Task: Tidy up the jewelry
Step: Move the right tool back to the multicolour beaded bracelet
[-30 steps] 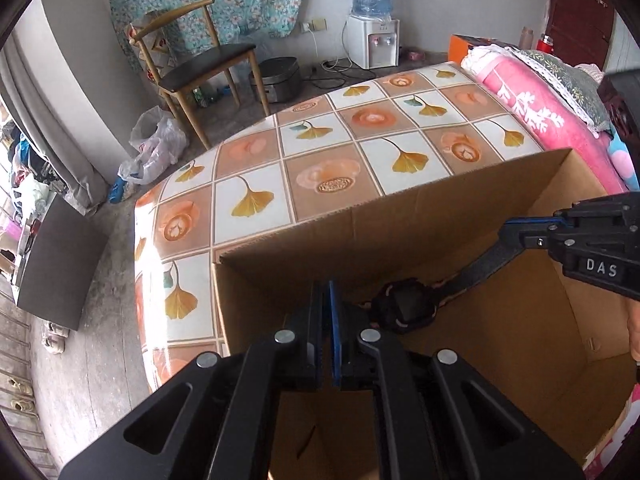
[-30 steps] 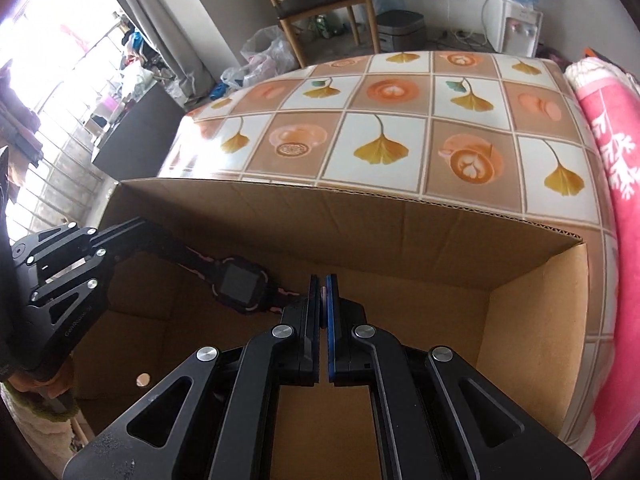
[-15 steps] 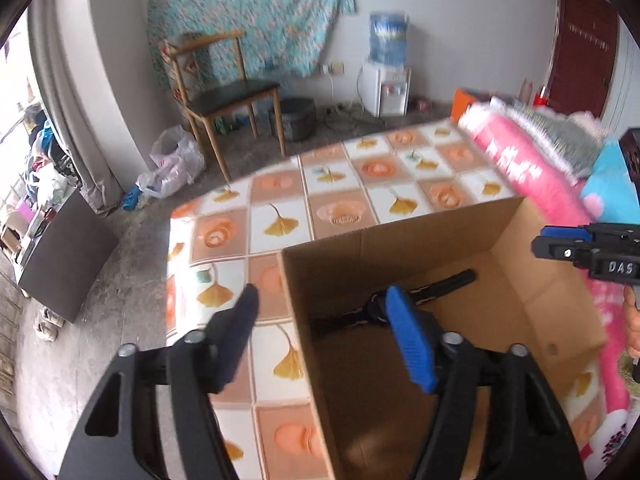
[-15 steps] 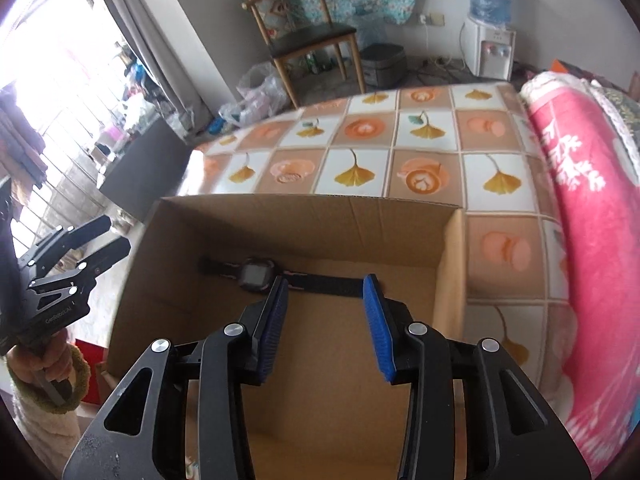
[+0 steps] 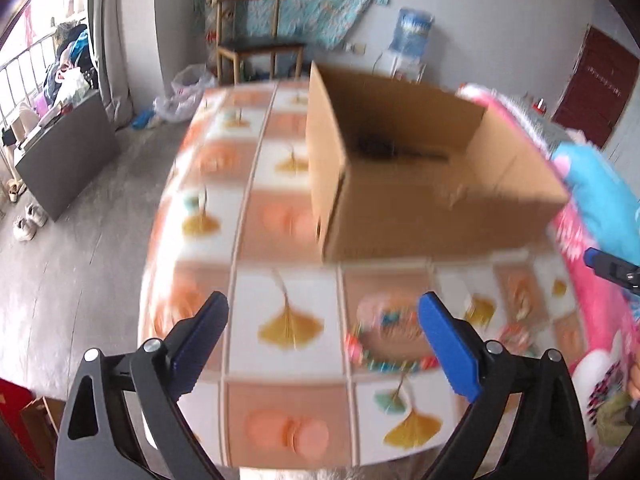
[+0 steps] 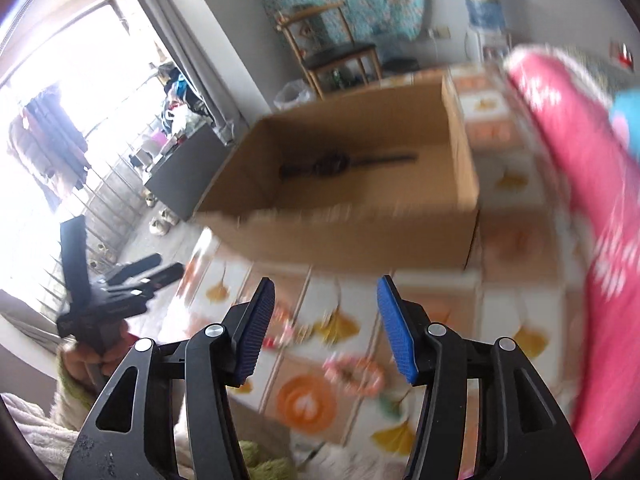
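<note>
Both wrist views, blurred by motion. The left gripper (image 5: 322, 324) stands with its jaws wide apart and nothing between them; they have just been opening. It hangs above the table's ginkgo-leaf tiled cloth (image 5: 288, 320), near a beaded bracelet (image 5: 384, 344) of mixed colours lying on the cloth. The right gripper (image 6: 326, 320) has its jaws partly apart (also just opening) and likewise empty; below it a pink beaded bracelet (image 6: 354, 374) lies on the cloth. The open cardboard box (image 6: 360, 236) sits farther back on the table, and a dark wristwatch (image 6: 336, 164) lies flat on its floor, strap stretched out. A pink blanket (image 6: 580, 168) borders the table's right side. A wooden chair (image 5: 256, 44) stands against the far wall.
</note>
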`<state>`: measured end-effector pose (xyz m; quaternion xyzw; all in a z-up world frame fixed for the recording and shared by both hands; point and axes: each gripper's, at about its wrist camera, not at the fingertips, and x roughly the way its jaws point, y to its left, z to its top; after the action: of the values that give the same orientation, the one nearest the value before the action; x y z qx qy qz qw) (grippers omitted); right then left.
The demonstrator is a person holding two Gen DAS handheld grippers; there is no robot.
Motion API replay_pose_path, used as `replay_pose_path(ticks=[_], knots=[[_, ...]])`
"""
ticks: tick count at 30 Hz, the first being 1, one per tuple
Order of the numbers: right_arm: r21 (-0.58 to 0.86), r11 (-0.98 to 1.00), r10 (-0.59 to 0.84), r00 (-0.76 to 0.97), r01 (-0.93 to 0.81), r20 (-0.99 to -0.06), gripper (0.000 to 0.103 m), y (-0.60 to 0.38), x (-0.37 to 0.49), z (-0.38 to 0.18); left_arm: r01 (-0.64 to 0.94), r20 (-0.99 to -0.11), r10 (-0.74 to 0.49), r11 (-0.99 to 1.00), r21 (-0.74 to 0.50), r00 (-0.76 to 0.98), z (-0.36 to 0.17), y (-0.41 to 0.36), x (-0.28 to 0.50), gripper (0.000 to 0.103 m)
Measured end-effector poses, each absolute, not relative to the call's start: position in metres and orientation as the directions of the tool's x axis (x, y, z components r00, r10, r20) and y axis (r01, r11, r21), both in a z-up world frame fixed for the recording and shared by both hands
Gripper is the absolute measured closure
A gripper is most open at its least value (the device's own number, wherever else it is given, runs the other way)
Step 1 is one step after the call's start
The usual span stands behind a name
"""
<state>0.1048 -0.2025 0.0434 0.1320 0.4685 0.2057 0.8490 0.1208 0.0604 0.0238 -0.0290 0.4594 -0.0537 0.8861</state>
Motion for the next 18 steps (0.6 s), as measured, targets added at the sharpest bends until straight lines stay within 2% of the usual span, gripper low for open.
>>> replay_pose_path(ticks=[4,9,13,18], knots=[[0.46,0.87,0.489,0.431,-0.177,-0.759,0.053,-0.181,0.095,0.016,0.046,-0.845,-0.062,0.998,-0.044,0.532,-0.016,0.054,0.107,0.009],[0.476,0.856,0.517,0.356,-0.203,-0.778,0.065,-0.146,0.102,0.003,0.026,-0.867,-0.101,0.995,-0.101,0.488,-0.042,0.06,0.105,0.009],[0.484,0.854,0.52,0.29,-0.192,-0.803,0.073,-0.127,0.111,-0.016,0.045,-0.861,-0.102,0.995,-0.091,0.499,-0.045,0.061,0.103,0.006],[0.491,0.859,0.512,0.248,-0.146,-0.822,0.076,-0.122,0.115,-0.032,0.081,-0.851,-0.116,0.993,-0.087,0.512,-0.045,0.061,0.103,0.006]])
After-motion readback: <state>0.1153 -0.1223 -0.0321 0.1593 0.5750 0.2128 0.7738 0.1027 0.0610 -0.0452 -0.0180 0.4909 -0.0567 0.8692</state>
